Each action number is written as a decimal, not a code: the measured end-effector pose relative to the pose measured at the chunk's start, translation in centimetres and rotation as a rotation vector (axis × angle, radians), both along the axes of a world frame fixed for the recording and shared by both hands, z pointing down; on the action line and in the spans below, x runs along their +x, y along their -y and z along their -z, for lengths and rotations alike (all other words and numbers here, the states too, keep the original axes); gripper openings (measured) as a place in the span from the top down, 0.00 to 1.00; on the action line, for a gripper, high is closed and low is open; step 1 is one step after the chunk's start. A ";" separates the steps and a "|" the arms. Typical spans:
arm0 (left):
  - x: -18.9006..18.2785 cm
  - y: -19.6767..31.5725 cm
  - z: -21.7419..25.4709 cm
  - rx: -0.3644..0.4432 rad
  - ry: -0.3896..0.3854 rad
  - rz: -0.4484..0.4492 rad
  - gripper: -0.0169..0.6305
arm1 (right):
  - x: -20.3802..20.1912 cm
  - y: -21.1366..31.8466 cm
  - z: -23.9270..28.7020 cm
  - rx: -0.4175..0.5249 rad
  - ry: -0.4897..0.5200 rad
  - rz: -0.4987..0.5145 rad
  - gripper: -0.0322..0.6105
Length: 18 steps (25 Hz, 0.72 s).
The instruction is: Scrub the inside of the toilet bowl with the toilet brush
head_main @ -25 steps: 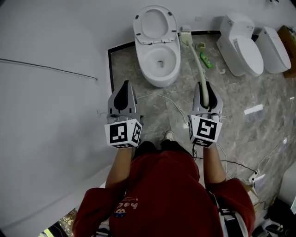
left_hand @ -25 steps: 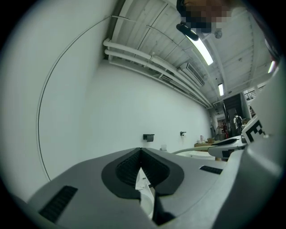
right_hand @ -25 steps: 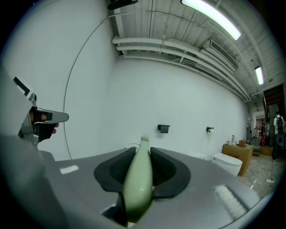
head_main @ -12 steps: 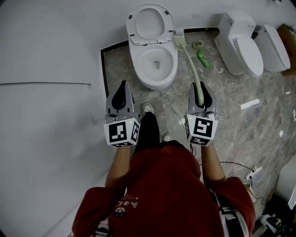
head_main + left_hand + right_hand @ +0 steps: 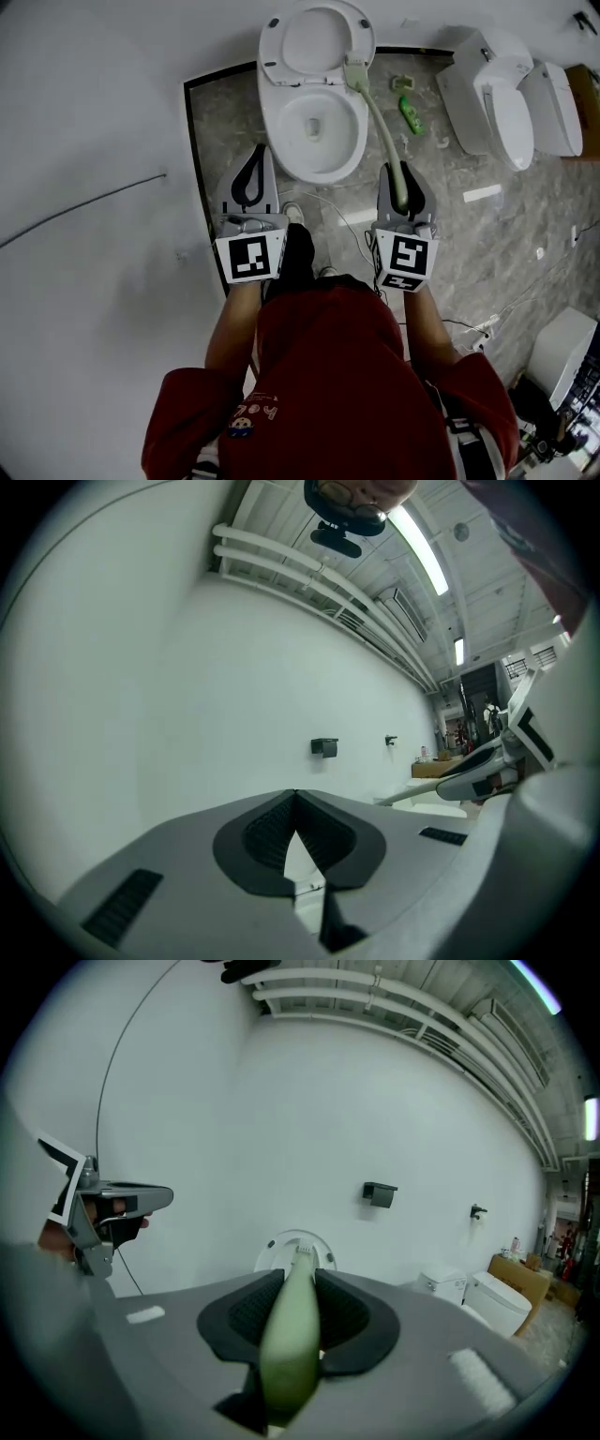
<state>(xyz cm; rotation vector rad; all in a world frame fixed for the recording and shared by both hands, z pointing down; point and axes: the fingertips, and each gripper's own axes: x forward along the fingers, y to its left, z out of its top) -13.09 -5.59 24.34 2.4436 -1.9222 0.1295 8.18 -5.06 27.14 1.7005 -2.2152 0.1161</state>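
A white toilet (image 5: pixel 349 155) stands ahead with its lid (image 5: pixel 314 39) raised and its bowl (image 5: pixel 314 127) uncovered. My right gripper (image 5: pixel 395 169) is shut on the pale green handle of the toilet brush (image 5: pixel 376 120). The brush head (image 5: pixel 355 73) hangs over the right rim, near the hinge. In the right gripper view the brush (image 5: pixel 289 1335) runs out between the jaws toward the lid (image 5: pixel 270 1249). My left gripper (image 5: pixel 259 153) is shut on nothing, left of the bowl. Its jaws (image 5: pixel 295 797) point at the white wall.
A green bottle (image 5: pixel 411 114) and a small green item (image 5: pixel 403 83) lie on the marble floor right of the toilet. Two more white toilets (image 5: pixel 487 86) (image 5: pixel 551 105) stand at the far right. Cables (image 5: pixel 349 217) cross the floor by the person's shoe (image 5: pixel 292 214). A black holder (image 5: pixel 380 1192) hangs on the wall.
The person has stepped closer to the toilet. Both grippers moved forward, and the brush head went from beside the toilet to over its right rim.
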 end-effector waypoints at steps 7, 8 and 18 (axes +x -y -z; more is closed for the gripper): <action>-3.1 6.1 -5.6 -0.028 -0.017 -0.049 0.96 | -4.2 5.0 -6.7 -0.133 -0.047 0.012 0.77; -3.1 6.3 -6.6 -0.038 -0.033 -0.057 0.96 | -4.4 5.1 -8.0 -0.158 -0.057 0.012 0.77; -0.5 8.5 -19.1 -0.101 -0.051 -0.100 0.96 | -2.9 6.7 -24.7 -0.363 -0.114 0.025 0.77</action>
